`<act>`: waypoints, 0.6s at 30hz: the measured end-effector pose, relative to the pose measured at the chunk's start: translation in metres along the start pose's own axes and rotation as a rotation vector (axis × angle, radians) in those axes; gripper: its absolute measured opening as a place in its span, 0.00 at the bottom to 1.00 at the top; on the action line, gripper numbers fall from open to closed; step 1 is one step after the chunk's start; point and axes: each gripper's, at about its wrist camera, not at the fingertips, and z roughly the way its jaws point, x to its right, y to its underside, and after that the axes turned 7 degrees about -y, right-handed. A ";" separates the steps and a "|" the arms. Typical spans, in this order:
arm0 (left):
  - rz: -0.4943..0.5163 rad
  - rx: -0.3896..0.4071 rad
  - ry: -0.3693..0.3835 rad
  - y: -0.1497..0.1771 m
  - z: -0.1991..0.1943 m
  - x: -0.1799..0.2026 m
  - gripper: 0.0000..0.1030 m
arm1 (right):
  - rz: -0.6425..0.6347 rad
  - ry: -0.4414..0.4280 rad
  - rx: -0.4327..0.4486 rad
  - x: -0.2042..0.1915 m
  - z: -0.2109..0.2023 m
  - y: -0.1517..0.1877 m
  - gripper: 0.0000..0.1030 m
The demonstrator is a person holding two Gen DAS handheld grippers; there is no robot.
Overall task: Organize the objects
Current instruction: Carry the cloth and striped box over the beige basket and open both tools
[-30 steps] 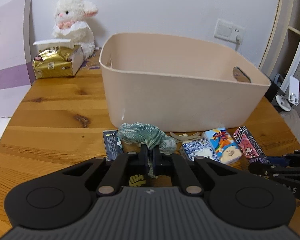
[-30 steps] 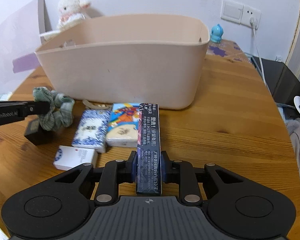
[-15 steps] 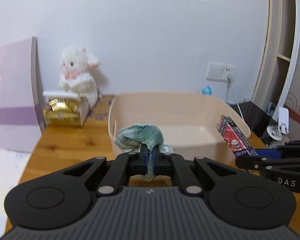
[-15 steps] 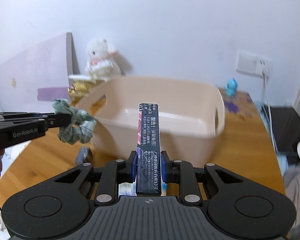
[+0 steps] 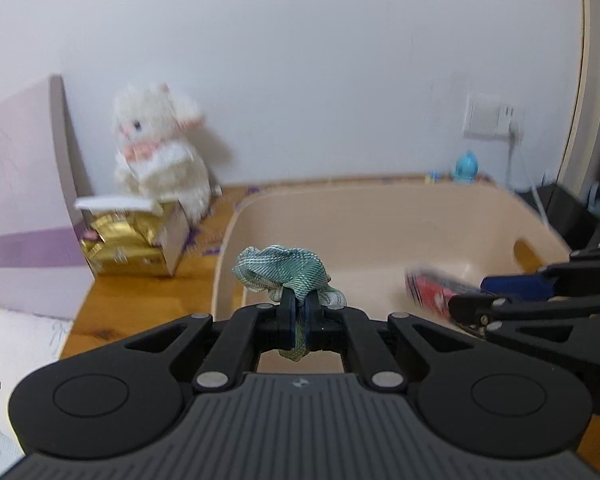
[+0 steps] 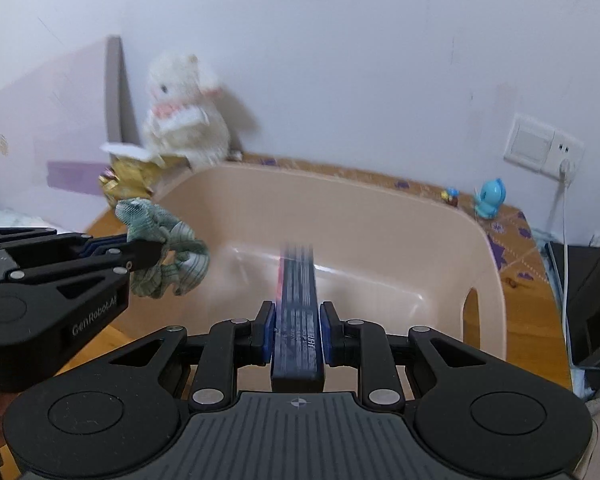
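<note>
Over the wooden table (image 5: 112,300): beige tub (image 6: 380,216) waiting empty, mouth up, ready for a drop. Above its right half, right gripper (image 6: 298,330) clamped on a dark flat box (image 6: 298,304), edge-on for release. At the near left rim, left gripper (image 5: 299,312) pinched tight on a green scrunchie (image 5: 284,266), probably next in.

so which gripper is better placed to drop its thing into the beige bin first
Right, probably. The right gripper holds the dark flat box over the middle of the beige plastic bin; the left gripper holds its green fabric scrunchie near the bin's left rim.
</note>
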 end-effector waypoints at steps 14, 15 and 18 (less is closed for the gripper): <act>0.059 -0.029 0.016 0.013 0.004 -0.006 0.74 | 0.016 0.029 -0.037 0.008 -0.004 0.011 0.59; 0.057 -0.026 0.027 0.012 -0.001 -0.009 0.74 | 0.004 0.036 -0.026 0.007 -0.011 0.012 0.61; 0.059 -0.008 0.036 0.015 -0.018 -0.014 0.81 | 0.004 0.024 0.002 0.004 -0.034 0.015 0.73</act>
